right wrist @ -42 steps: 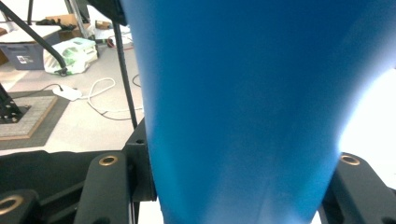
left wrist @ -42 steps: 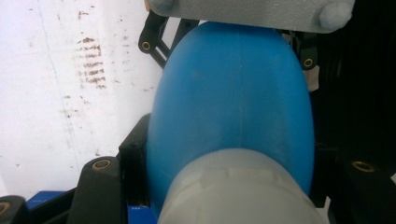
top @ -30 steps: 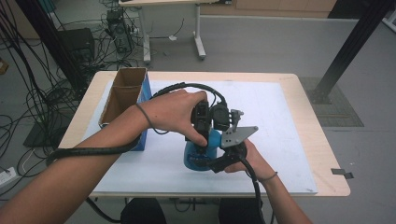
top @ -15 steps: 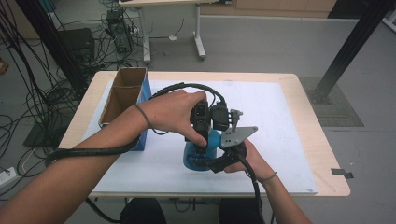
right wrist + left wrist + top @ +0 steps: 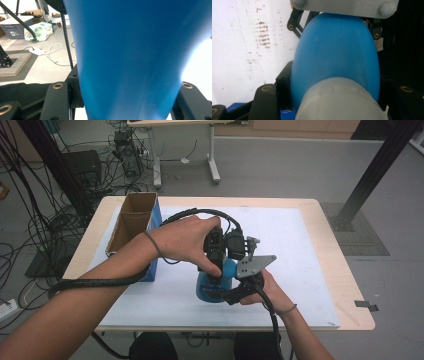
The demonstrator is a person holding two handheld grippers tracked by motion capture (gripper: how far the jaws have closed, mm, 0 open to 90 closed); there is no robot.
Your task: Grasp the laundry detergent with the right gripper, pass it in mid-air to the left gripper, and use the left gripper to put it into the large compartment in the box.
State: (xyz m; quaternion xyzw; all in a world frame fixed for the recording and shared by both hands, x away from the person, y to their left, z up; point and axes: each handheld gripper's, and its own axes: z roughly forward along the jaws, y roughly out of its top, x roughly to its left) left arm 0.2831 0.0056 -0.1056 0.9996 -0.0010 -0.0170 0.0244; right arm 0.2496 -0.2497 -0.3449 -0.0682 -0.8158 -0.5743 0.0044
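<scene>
Forearms enter from the near edge of the bench (image 5: 320,320), each hand carrying a gripper, and both meet on one blue bottle (image 5: 212,287) standing on the white sheet near the bench's middle. The right gripper (image 5: 235,292) comes in low and roughly level from the near side; its jaws are closed on the bottle's lower body, which bulges between them in the right gripper view (image 5: 135,60). The right hand (image 5: 262,290) cups that gripper from below, its wrist bent upward. The left gripper (image 5: 215,270) points steeply down from above, the left hand (image 5: 185,240) wrapped over its top and the forearm crossing from the left. Its jaws are clamped around the bottle's pale grey cap end (image 5: 342,100), with the blue shoulder (image 5: 337,50) swelling beyond.

Risk, as a judgement: the body is smooth and rounded, so if the upper hand twists the cap, the bottle could spin or squirt out of the lower jaws. Pulling upward off-axis could tip it sideways onto the sheet. Farther left, an open cardboard box (image 5: 132,222) stands well apart, beside trailing cable (image 5: 200,212).
</scene>
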